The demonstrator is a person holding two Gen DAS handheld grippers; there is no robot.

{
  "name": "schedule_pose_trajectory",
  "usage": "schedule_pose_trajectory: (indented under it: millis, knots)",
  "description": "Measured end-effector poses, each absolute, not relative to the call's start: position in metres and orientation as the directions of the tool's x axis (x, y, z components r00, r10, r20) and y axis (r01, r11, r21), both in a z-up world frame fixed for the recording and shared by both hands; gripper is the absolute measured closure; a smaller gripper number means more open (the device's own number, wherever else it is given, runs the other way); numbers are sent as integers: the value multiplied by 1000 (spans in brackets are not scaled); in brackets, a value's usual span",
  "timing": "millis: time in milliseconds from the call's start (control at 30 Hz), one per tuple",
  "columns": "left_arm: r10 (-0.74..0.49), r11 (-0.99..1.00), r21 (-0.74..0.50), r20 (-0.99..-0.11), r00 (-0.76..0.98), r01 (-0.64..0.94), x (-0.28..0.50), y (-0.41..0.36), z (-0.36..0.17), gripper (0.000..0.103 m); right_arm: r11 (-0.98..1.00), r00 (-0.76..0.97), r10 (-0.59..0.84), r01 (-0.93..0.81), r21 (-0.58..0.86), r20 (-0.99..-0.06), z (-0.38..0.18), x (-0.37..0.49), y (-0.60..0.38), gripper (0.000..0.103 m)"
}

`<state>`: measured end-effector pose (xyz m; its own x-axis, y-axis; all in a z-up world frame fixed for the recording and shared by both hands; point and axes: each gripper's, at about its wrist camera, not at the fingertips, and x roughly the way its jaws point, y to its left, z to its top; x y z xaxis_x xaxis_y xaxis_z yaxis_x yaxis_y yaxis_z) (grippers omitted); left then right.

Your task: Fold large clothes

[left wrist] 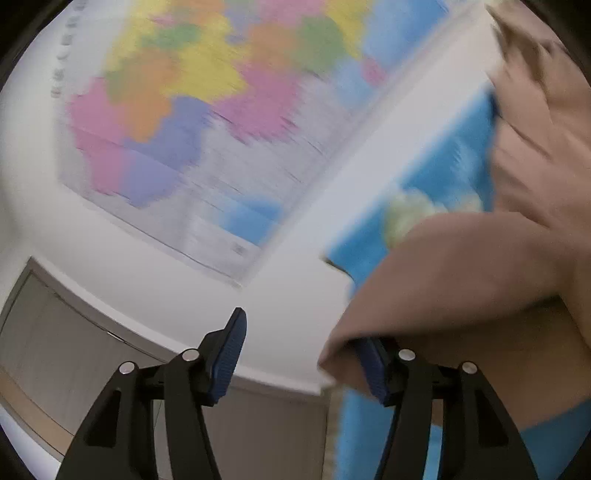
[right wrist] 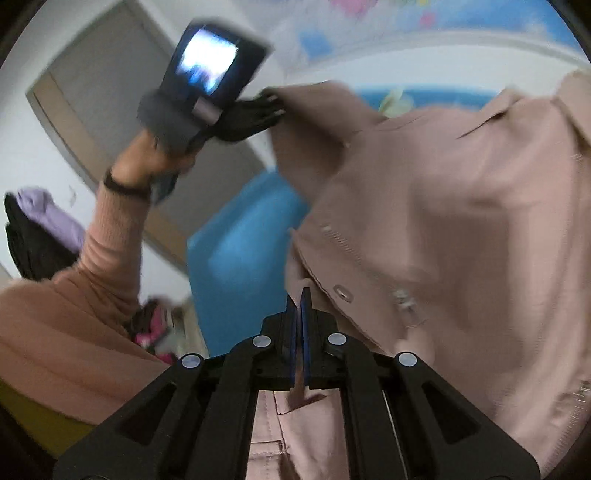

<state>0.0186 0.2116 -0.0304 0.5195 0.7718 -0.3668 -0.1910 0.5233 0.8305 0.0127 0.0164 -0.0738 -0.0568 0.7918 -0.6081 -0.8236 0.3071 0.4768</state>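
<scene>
1. A pink button-front shirt (right wrist: 443, 206) is held aloft before a blue wall panel (right wrist: 236, 254).
2. A hem is pinched in the closed right gripper (right wrist: 300, 306).
3. The left gripper (left wrist: 299, 354) is seen half-open, cloth draped over one of its fingers (left wrist: 373, 365), unclamped.
4. A firm regrip is judged necessary before folding.

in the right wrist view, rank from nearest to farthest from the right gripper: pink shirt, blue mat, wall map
1. pink shirt: its edge is pinched in the right gripper, the rest hanging to the right.
2. blue mat: behind, just left of the fingers.
3. wall map: farthest, along the top.
</scene>
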Motion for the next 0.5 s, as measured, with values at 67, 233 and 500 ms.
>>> schedule_pose_trajectory:
  millis: [67, 233, 500]
  knots:
    - [620, 735, 666, -581, 527, -130, 8, 220, -42, 46, 311, -80, 766, -822, 477, -638, -84, 10, 23, 74]
    - [143, 979, 202, -745, 651, 16, -58, 217, -37, 35, 426, 108, 792, -803, 417, -601, -57, 24, -42, 45]
    - [-273, 954, -107, -690, 670, 279, -117, 169, -55, 26, 842, 519, 515, -455, 290, -682, -59, 84, -193, 16]
